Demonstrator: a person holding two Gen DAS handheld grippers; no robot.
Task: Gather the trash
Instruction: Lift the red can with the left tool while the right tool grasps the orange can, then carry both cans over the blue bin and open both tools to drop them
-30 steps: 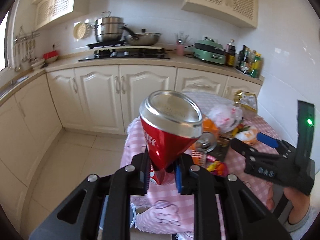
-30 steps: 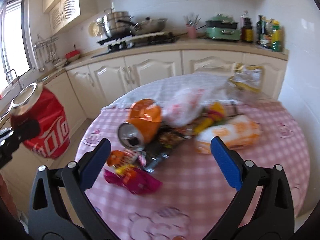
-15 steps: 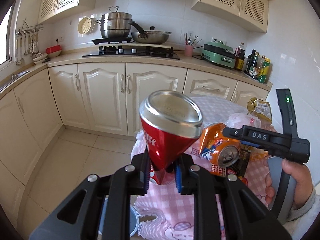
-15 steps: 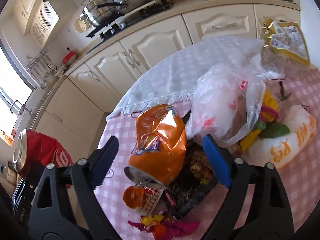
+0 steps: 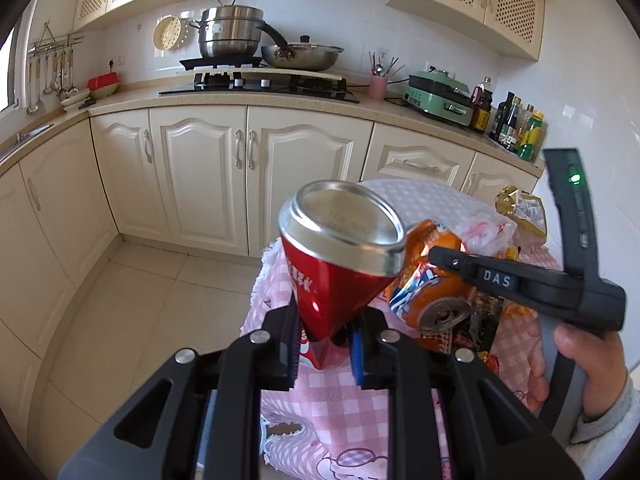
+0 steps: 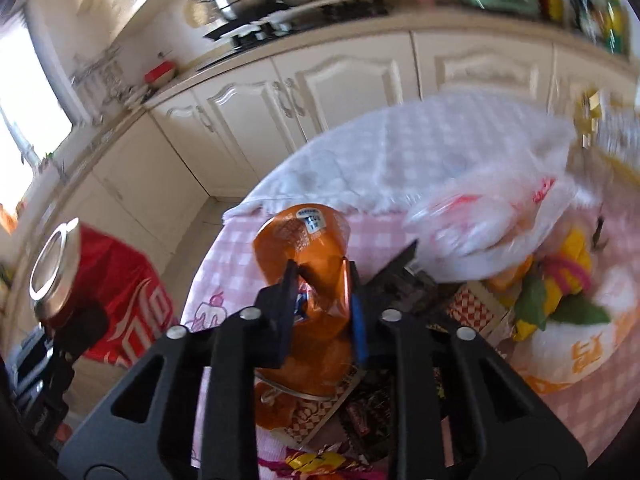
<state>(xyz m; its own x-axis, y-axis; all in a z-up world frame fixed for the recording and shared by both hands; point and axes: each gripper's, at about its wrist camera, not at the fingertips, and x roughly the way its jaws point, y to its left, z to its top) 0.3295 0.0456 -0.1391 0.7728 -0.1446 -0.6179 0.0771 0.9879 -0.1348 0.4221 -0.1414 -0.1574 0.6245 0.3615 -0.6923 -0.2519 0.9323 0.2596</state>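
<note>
Over a pink checked table [image 6: 240,240], two grippers grip crushed cans.
Left gripper [image 5: 325,350] fingers clamp the red can [image 5: 340,264]; right gripper [image 6: 322,312] fingers are closing, pinching the orange can [image 6: 312,248], centre frame.

A red can [image 5: 336,276] with a silver base. An orange can [image 6: 316,264] with blue and white markings. A surface [image 5: 344,408] covered in pink-and-white checked cloth. Cream cabinets [image 5: 200,168]. A mint-green cooker [image 5: 438,96].

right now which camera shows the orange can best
The right wrist view: the crushed orange can sits centred, pinched between the closing right tongs. The left wrist view shows only its open end, partly hidden behind the red can.
</note>
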